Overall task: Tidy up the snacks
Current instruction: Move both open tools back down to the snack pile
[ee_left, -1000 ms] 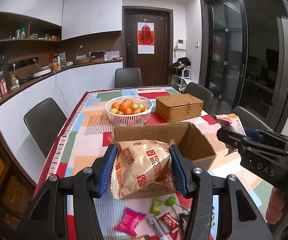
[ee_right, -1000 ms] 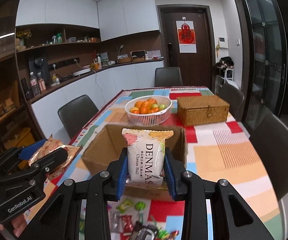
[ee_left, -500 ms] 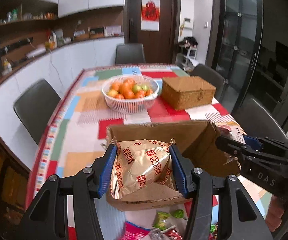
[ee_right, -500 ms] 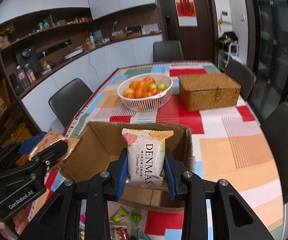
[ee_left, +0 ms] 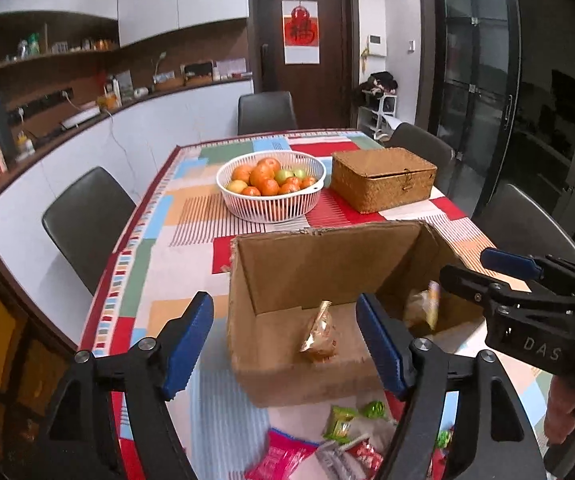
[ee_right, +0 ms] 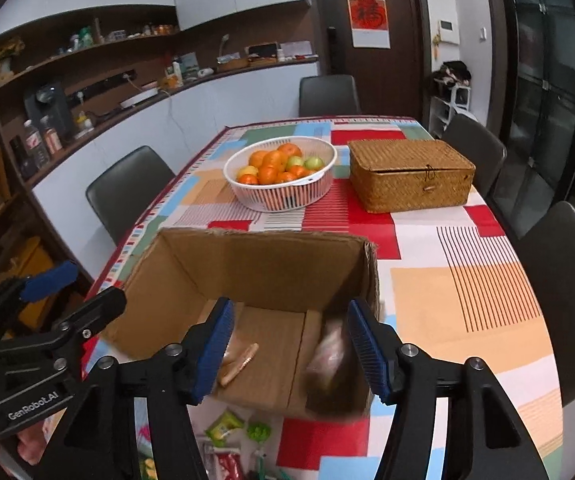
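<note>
An open cardboard box (ee_left: 319, 264) (ee_right: 263, 264) stands on the table before both grippers. My left gripper (ee_left: 287, 340) is open and empty above the box's near left side. A tan biscuit bag (ee_left: 319, 336) (ee_right: 237, 362) lies blurred inside the box. My right gripper (ee_right: 289, 350) is open and empty over the box's near right side. The cheese ball bag (ee_right: 329, 354) (ee_left: 421, 308) is blurred inside the box at the right wall. Several small wrapped snacks (ee_left: 343, 436) (ee_right: 227, 436) lie on the table in front of the box.
A white basket of fruit (ee_left: 271, 186) (ee_right: 281, 174) and a closed wicker box (ee_left: 383, 178) (ee_right: 409, 172) stand behind the cardboard box. Dark chairs (ee_left: 83, 216) (ee_right: 559, 280) line both sides of the table. A counter (ee_left: 87, 120) runs along the left wall.
Both grippers opened and let go of their bags, which dropped into the box. Both grippers moved forward over the box.
</note>
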Motion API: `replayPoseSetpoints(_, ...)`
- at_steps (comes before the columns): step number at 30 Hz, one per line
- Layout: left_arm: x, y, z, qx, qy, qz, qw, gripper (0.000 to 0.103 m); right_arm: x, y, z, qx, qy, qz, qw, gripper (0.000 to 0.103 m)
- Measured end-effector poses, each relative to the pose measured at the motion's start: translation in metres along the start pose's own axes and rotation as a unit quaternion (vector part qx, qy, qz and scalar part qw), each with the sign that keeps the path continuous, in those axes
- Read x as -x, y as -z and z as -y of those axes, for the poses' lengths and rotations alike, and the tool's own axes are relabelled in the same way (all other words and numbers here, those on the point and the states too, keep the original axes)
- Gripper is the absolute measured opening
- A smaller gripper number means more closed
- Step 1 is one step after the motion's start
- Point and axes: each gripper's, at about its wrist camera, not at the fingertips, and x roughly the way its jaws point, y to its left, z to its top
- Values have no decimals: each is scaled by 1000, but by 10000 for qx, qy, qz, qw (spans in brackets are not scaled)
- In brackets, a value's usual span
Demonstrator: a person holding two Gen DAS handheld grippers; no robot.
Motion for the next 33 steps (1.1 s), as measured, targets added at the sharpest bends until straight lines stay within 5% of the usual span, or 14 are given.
replayPoseSetpoints(9, 56, 24, 6, 16, 30, 569, 9984, 73, 45, 31, -12, 174, -176, 296, 9993, 60)
replayPoseSetpoints(17, 80, 56, 17, 60, -103, 753, 9971, 73, 70, 66, -10, 284, 133, 545, 9980, 60)
replayPoseSetpoints(24, 81, 86, 21, 125, -15, 534, 9985, 73, 85, 96, -10, 282, 293, 584, 9975, 60)
replayPoseSetpoints(33, 66, 119, 28, 206, 187, 0, 9996, 73, 76, 137, -5, 270, 334, 114, 9990, 60)
